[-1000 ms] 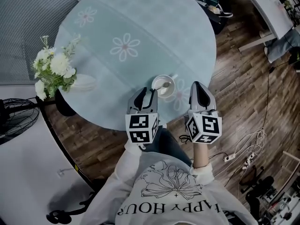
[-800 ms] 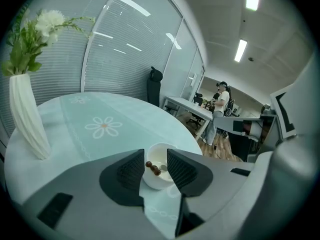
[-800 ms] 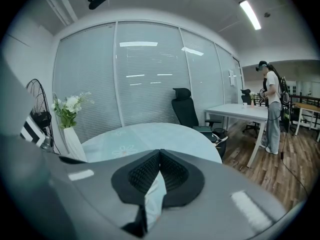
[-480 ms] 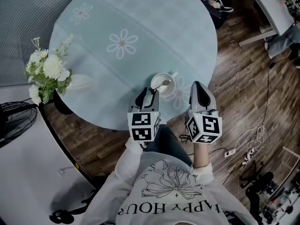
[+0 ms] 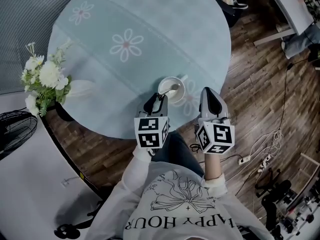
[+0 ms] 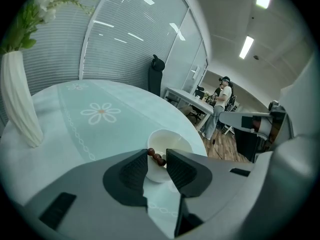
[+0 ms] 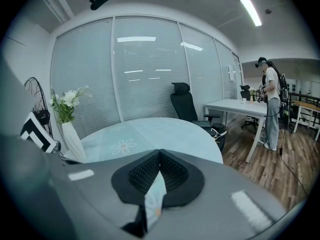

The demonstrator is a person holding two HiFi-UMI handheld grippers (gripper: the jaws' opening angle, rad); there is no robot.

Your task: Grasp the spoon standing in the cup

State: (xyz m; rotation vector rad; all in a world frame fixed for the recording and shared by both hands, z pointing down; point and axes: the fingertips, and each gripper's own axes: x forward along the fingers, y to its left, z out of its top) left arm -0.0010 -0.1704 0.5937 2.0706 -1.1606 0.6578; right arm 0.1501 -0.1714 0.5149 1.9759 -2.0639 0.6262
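The left gripper [image 6: 156, 154] has its ribbed dark pads apart and closing. The beaded brown end of the spoon [image 6: 156, 157] shows in the gap between them, and neither pad visibly presses on it. Against a second ago, the head view shows this gripper's tips edged nearer to the rim of the cup [image 5: 163, 86]. The right gripper [image 7: 160, 155] has kept its place just right of the cup, with its pads together on nothing.

The cup is white, round and smooth, with a small handle on its far side. It stands near the table's edge closest to the person, and the spoon leans in it with its handle toward the left gripper. Each gripper carries a cube [image 5: 151, 132] of black-and-white square markers.

The round table [image 5: 125, 14] wears a pale blue cloth printed with daisies and a chain-like line. The vase [image 6: 19, 101] is white, tall and ribbed. It holds white flowers [image 5: 42, 76] that sit further left in the head view than before.

Only the head view shows the wood-plank floor [image 5: 260, 79], the cables [image 5: 262, 149] and a fan [image 5: 15, 129]. Only the gripper views show the blinds, a black office chair [image 7: 182, 101] and a standing person [image 7: 270, 101].
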